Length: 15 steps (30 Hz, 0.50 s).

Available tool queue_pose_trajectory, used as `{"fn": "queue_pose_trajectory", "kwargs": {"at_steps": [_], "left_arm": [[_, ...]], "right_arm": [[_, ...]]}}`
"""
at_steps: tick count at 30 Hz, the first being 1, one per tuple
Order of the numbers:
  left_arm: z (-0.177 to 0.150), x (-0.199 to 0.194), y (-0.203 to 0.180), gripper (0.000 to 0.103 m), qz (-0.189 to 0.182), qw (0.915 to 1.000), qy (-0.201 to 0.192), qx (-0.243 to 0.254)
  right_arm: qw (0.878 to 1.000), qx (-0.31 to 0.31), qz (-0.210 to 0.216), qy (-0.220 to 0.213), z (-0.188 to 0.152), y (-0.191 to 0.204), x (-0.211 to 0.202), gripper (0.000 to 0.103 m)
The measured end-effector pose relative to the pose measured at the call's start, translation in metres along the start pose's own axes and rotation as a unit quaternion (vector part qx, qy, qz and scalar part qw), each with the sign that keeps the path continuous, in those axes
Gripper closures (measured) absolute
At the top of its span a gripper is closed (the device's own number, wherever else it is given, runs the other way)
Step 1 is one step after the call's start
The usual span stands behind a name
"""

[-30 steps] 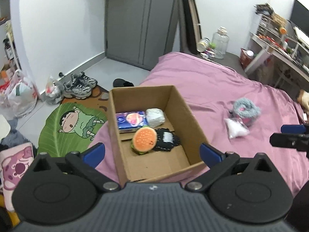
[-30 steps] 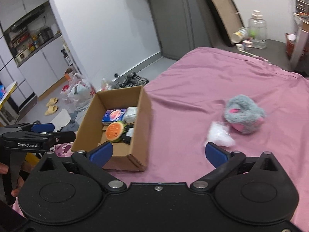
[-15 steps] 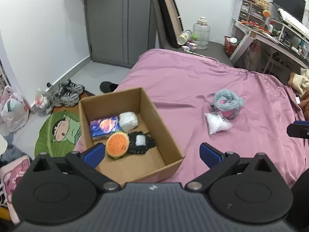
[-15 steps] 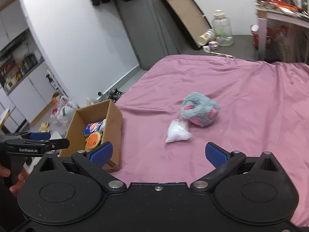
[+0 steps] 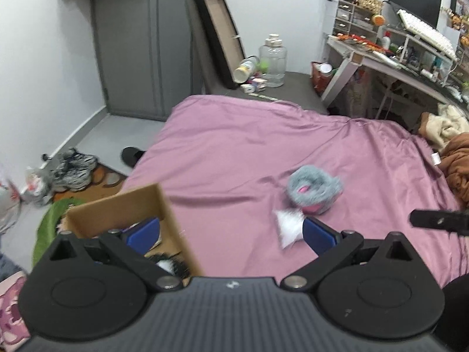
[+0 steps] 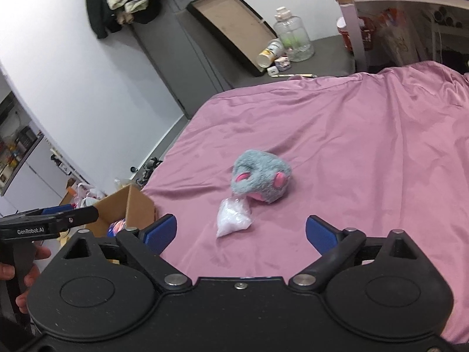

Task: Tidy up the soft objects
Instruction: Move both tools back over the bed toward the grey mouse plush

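A grey plush toy with pink patches [image 6: 261,180] lies on the pink bed sheet [image 6: 351,146], with a small clear bag of white filling [image 6: 233,217] just in front of it. Both also show in the left wrist view, the plush [image 5: 315,189] and the bag [image 5: 288,227]. My right gripper [image 6: 241,231] is open and empty, a short way before the bag. My left gripper [image 5: 231,231] is open and empty, over the near right wall of the cardboard box [image 5: 164,205]. The box [image 6: 129,205] sits at the bed's left edge and holds several soft items, mostly hidden.
A brown blanket pile [image 5: 457,164] lies at the bed's right edge. A grey cabinet top [image 6: 307,58] behind the bed carries a glass jar [image 6: 293,39] and a tilted flat box. Shoes [image 5: 70,167] and a green mat lie on the floor left of the bed.
Both grippers have swung right, away from the box and toward the plush and bag. The box has slid to the lower left of both views. Both grippers stay open.
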State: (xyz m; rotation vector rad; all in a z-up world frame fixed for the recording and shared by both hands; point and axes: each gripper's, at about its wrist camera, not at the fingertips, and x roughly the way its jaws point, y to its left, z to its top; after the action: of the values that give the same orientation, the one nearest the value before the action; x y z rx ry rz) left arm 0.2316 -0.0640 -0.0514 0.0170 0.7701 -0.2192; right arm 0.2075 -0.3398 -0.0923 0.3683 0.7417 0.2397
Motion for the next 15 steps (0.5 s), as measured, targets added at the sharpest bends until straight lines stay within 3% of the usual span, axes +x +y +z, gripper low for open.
{"fn": "queue_pose_trajectory", "kwargs": {"at_steps": [7,15], "left_arm": [[0.022,0.049,-0.020,0.005,-0.032,0.9994,0.011,-0.001],[0.032,0.103,-0.036,0.024,-0.062,0.9974,0.037,0.002]], "right_arm": [[0.999,0.035,-0.001,0.002,0.019,-0.022,0.027,0.020],[0.998,0.058,-0.001,0.019,0.033,-0.036,0.066,0.028]]}}
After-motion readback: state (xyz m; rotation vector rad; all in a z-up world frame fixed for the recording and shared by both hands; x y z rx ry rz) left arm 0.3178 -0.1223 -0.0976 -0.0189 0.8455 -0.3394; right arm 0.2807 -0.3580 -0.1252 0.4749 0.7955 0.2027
